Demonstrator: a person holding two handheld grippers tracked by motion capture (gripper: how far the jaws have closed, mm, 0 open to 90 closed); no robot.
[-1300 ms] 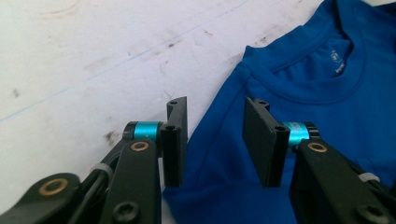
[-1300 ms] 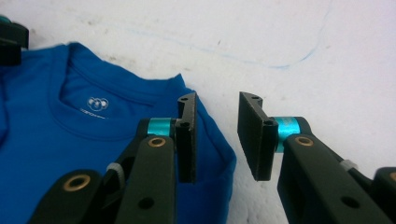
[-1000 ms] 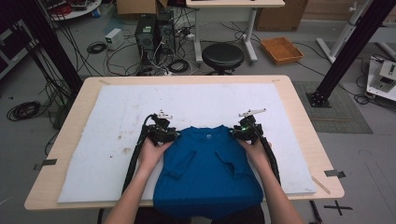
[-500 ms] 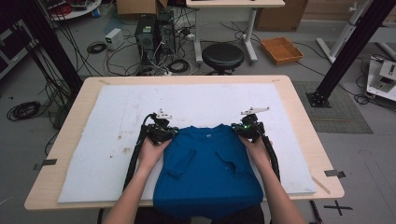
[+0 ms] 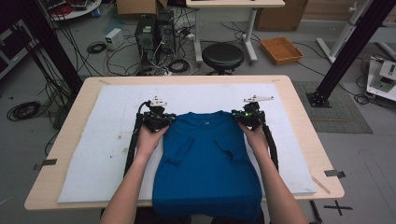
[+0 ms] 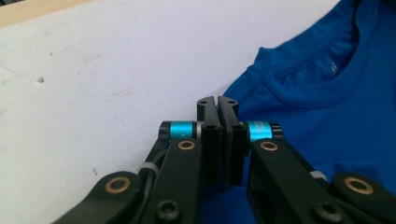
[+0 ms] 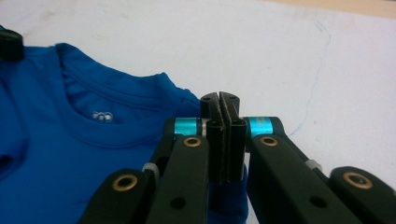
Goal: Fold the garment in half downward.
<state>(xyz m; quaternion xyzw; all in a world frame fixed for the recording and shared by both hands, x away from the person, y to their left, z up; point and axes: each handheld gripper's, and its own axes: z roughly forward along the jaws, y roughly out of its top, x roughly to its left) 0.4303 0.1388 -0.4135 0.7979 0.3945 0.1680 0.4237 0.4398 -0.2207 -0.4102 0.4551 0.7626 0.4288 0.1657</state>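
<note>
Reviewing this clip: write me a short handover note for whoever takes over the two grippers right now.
Left gripper: jaws just closed, shut on the blue T-shirt at its left shoulder corner.
Right gripper: jaws just closed, shut on the right shoulder corner.
Shirt: front up on the white mat, collar toward the far edge, both sleeves folded in onto the chest, hem hanging over the table's near edge.
Done: sleeves folded, both shoulders pinched.
Left, probably: lift the shoulders and fold the shirt lengthwise, then release.

Bare white mat around shirt
</note>
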